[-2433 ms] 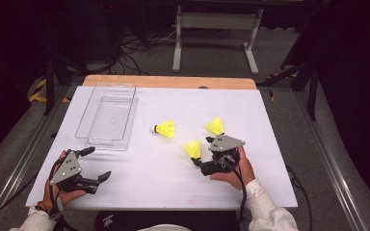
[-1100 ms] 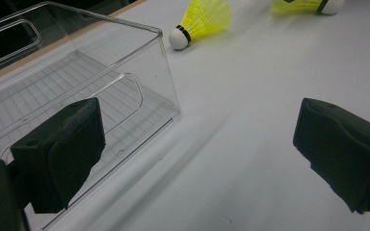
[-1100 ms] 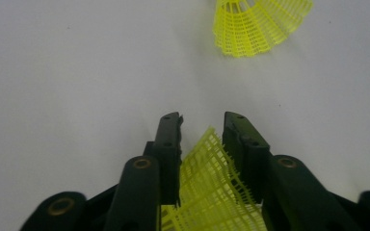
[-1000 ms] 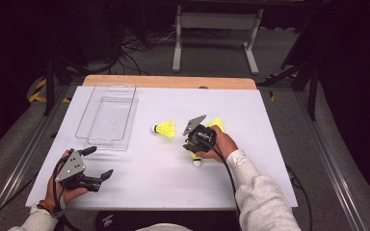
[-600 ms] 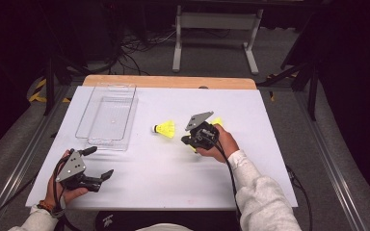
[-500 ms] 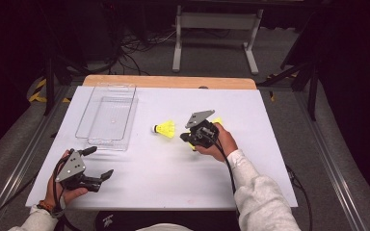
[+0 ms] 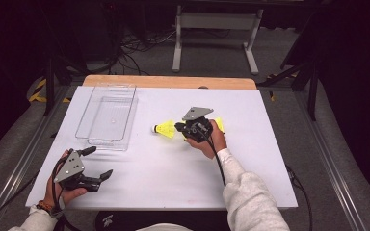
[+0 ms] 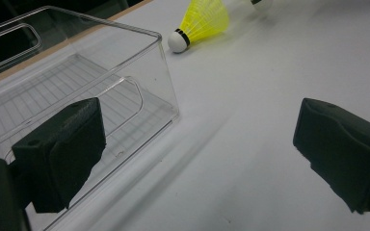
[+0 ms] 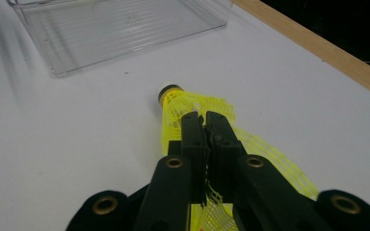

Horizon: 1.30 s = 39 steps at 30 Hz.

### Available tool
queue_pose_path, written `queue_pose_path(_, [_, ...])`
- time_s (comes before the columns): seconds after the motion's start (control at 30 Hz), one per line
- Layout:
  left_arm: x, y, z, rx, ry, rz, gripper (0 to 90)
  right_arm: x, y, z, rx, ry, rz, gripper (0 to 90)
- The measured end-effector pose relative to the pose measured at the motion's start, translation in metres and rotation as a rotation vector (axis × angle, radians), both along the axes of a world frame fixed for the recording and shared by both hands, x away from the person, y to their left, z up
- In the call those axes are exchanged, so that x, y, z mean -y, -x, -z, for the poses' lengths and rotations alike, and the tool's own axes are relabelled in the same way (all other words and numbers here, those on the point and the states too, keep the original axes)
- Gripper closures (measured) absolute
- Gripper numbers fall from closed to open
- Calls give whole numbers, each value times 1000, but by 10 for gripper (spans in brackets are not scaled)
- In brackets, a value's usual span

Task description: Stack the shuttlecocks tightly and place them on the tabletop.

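near the table's [image 7: 139, 183] middle the right gripper [image 9: 205, 121] pinches a yellow shuttlecock's [image 9: 185, 108] skirt; by the near-left corner the left gripper [image 7: 99, 163] gapes empty.

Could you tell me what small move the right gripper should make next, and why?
Probably lift a little. The right gripper is shut on the skirt of a yellow shuttlecock, which seems to lie on the white table; the clear bin stands further left and empty.
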State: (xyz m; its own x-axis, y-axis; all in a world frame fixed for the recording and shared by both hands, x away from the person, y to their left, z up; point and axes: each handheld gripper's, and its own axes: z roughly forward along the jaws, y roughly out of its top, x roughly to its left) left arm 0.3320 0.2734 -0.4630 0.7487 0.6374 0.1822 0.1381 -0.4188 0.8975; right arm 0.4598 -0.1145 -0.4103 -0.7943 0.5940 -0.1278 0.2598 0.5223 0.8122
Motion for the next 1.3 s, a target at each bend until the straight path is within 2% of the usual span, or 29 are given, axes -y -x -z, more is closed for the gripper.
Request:
queue_pose_path(0.27, [0,0,0,1,-3,0,53,8,5,10,-17,-31,27,799])
queue_pose_path(0.5, [1,0,0,-1,-3,-1,53,24,20,16,-33,-24,30,684])
queue_pose_path(0.67, [1,0,0,-2,-3,-4,53,41,31,20,-69,-24,28,635])
queue_pose_path(1.03, [1,1,-1,7,1,-8,56,72,54,34,-114,4,42,637])
queue_pose_path(1.17, [1,1,-1,8,0,-9,56,77,59,37,-118,14,51,648])
queue_pose_path(1.23, [1,1,-1,7,-2,-9,56,79,63,40,-101,52,56,677])
queue_pose_path(1.3, [1,1,-1,8,0,-7,56,82,65,41,-103,45,56,754])
